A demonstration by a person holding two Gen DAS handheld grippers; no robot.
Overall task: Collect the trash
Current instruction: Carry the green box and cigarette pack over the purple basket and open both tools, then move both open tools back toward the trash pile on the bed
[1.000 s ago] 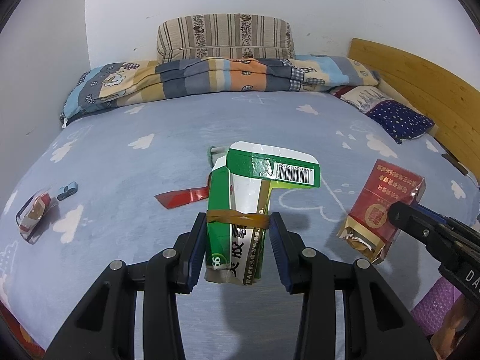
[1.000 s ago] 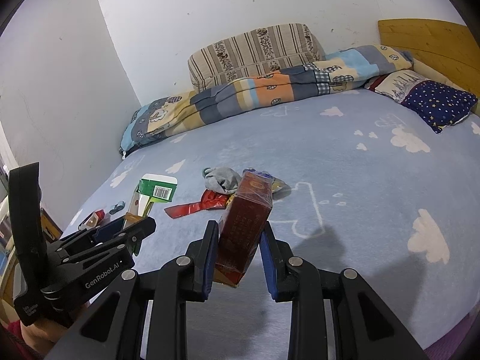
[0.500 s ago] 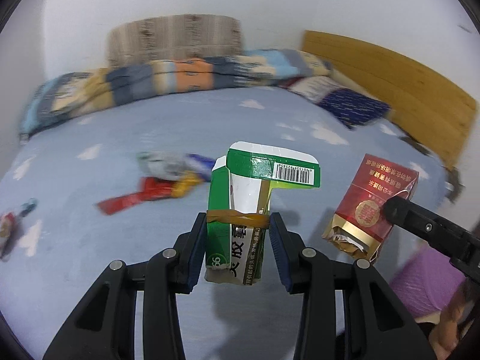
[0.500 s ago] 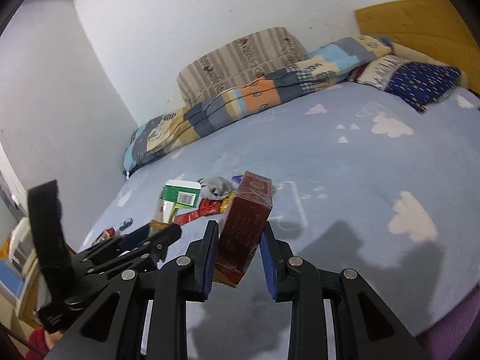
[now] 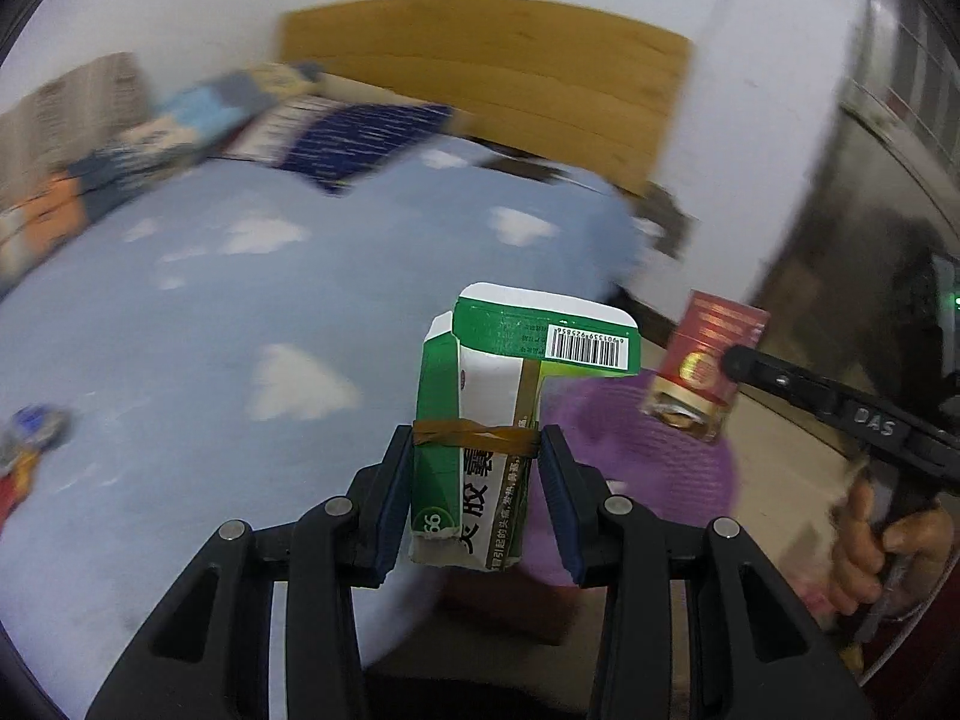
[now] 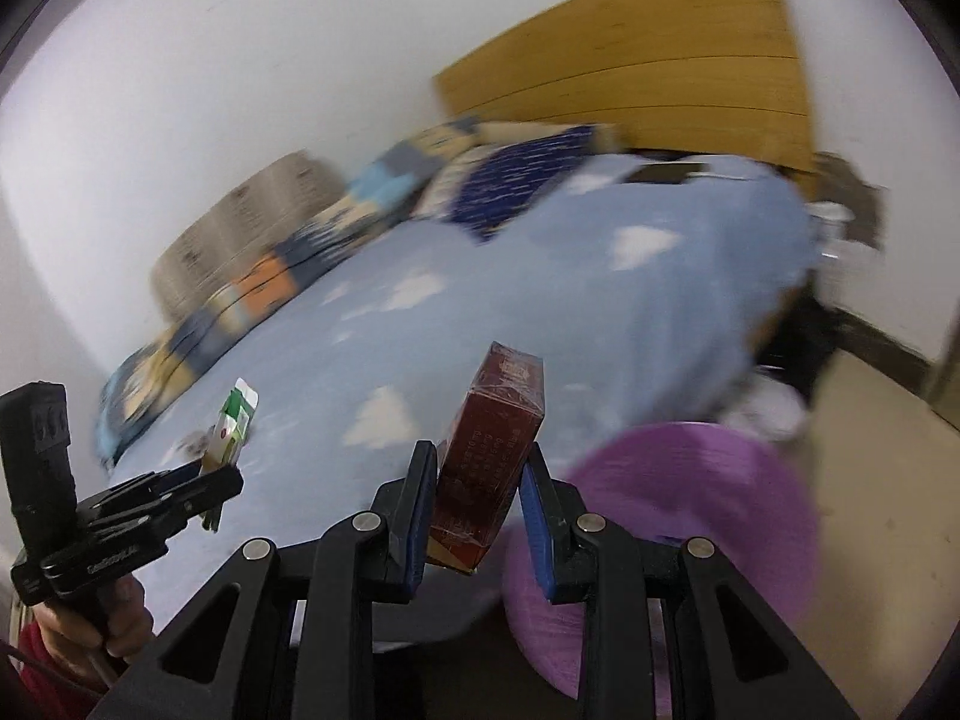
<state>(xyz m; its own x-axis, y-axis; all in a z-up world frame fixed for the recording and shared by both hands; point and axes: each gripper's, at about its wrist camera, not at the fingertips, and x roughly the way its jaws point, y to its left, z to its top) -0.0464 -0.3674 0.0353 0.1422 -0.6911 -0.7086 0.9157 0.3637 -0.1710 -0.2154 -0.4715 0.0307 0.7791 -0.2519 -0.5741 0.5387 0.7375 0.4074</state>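
My left gripper (image 5: 477, 495) is shut on a green and white carton (image 5: 498, 420) with a barcode flap and a rubber band round it, held upright over the bed's edge. My right gripper (image 6: 477, 513) is shut on a dark red cigarette box (image 6: 489, 456), also upright. A purple bin (image 6: 678, 534) stands on the floor below and right of the red box; in the left wrist view the purple bin (image 5: 648, 450) lies behind the carton. The right gripper with the red box (image 5: 702, 372) shows at the right of the left wrist view. The left gripper with the carton (image 6: 231, 432) shows at the left of the right wrist view.
The blue bed sheet with white clouds (image 5: 210, 330) fills the left. A wooden headboard (image 5: 498, 84) and pillows (image 6: 510, 180) are at the back. A small wrapper (image 5: 30, 438) lies at the bed's far left. Beige floor (image 6: 882, 480) is on the right.
Both grippers have swung to the right, away from the bed's middle toward its edge. The purple bin and floor have come into view. Both keep their hold.
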